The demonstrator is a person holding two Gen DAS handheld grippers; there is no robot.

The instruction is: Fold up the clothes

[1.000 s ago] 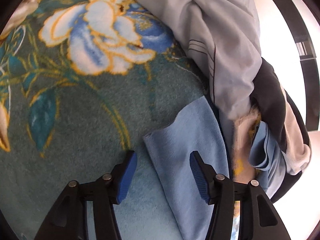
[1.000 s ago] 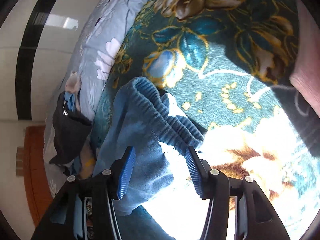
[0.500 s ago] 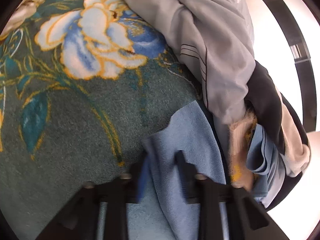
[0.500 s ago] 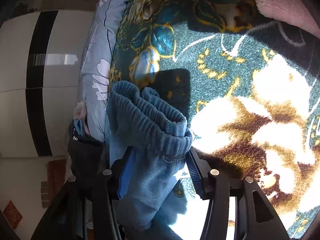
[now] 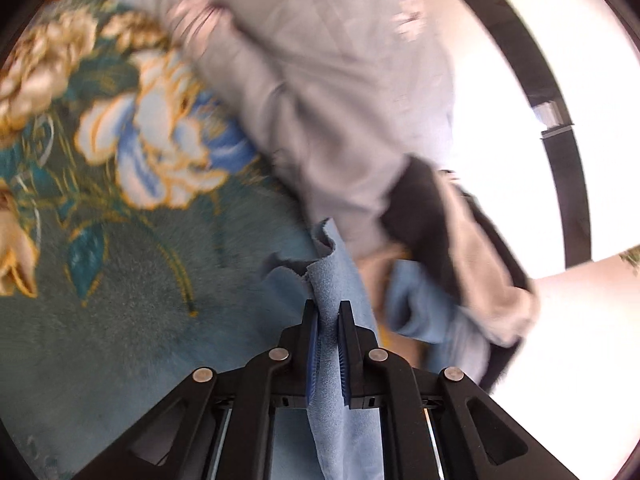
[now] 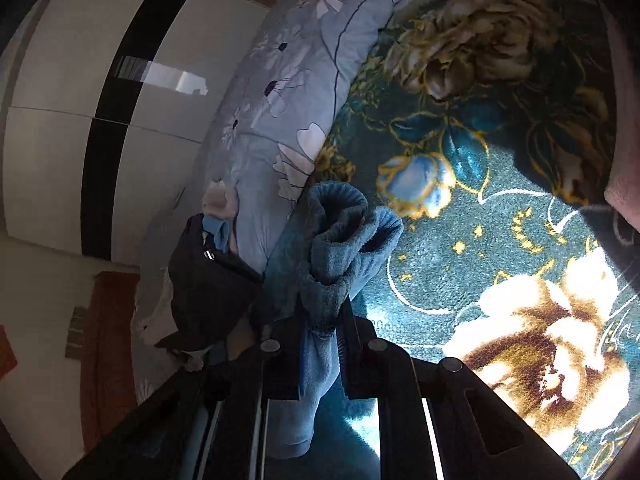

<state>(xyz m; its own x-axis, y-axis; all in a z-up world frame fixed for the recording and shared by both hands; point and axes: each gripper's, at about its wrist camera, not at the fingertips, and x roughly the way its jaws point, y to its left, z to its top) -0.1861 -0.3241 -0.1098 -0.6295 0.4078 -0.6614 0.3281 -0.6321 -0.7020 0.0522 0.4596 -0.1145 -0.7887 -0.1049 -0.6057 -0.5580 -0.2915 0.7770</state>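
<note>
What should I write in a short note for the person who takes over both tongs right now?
Left tongs: shut on the thin hem of the blue garment.
Right tongs: shut on its ribbed waistband.
The garment hangs bunched over the floral blanket. A pile of other clothes lies beside the grey-blue quilt.
Done: both ends gripped.
Left: spread the garment flat and fold it, then probably the pile.

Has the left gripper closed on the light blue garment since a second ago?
Yes. The left gripper, then open astride the light blue garment, is shut on it above the floral blanket.
</note>
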